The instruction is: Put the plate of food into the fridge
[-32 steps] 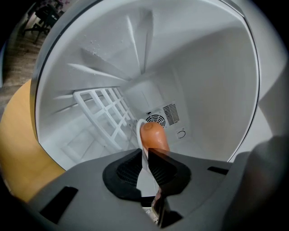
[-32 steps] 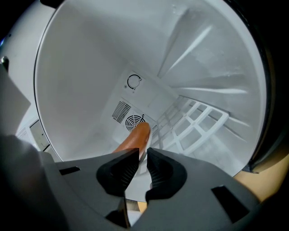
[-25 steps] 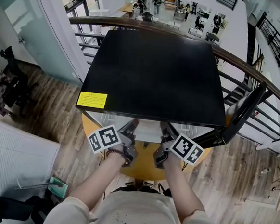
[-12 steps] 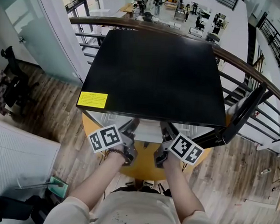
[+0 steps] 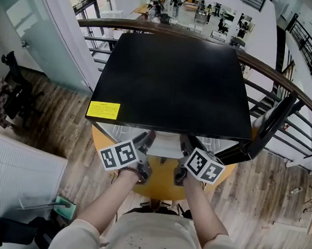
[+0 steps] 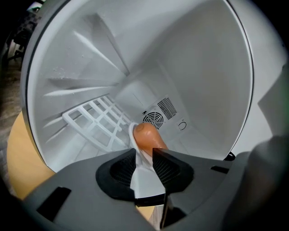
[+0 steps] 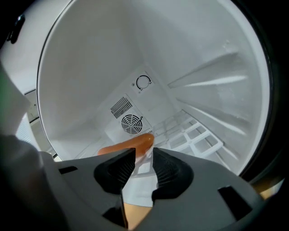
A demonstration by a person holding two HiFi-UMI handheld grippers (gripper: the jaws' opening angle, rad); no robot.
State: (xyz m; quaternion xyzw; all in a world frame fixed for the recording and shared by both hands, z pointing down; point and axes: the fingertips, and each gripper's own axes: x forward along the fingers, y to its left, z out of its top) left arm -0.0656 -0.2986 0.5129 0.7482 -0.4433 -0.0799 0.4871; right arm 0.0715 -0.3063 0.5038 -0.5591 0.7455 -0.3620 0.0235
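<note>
A white plate with an orange sausage lies on the floor of the small black fridge. Both grippers reach into its open front. The left gripper has its jaws opening; the plate's rim is between them with a gap at the pads. From the other side, the right gripper also stands with jaws apart around the plate, the sausage just beyond. In the head view the left gripper and right gripper sit side by side under the fridge's top edge.
The fridge stands on a round yellow table. Its black door hangs open to the right. Inside are a white wire shelf and a round fan vent on the back wall. A curved railing runs behind.
The right gripper's marker cube has shifted slightly left and tilted. The left cube has barely moved. The fridge and table are as before.
</note>
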